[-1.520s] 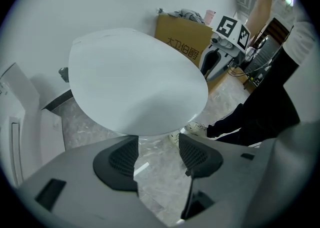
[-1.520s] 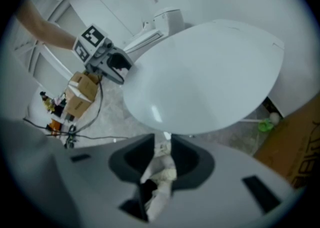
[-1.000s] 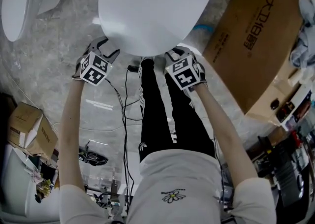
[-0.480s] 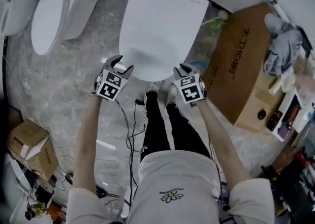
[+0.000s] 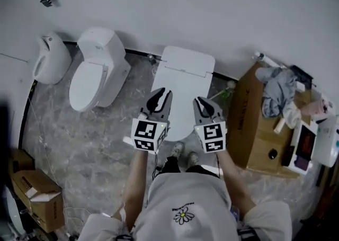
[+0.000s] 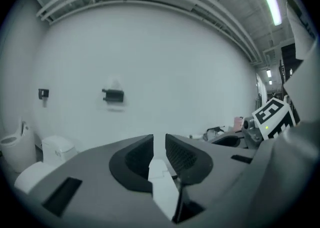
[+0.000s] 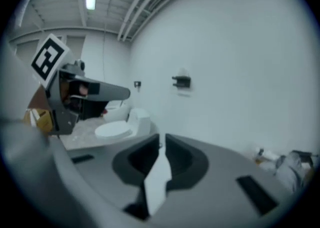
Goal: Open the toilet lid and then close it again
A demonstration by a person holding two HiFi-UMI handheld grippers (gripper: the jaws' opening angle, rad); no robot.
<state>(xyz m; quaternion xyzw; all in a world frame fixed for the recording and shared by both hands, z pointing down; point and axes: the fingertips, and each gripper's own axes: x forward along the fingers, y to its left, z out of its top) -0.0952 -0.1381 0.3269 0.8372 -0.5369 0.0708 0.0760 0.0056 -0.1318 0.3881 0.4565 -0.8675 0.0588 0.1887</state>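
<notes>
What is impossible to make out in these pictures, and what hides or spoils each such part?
1. Front rim of the closed white toilet lid: head view, hidden behind the left claw and right claw, both closing with nothing between.
2. Black fixture on the white wall: left gripper view, blurred.
3. Small black object on the brown cardboard box: head view, too small to identify.

White toilet lid (image 5: 183,94), grey marbled floor (image 5: 79,139), brown cardboard box (image 5: 246,123).
</notes>
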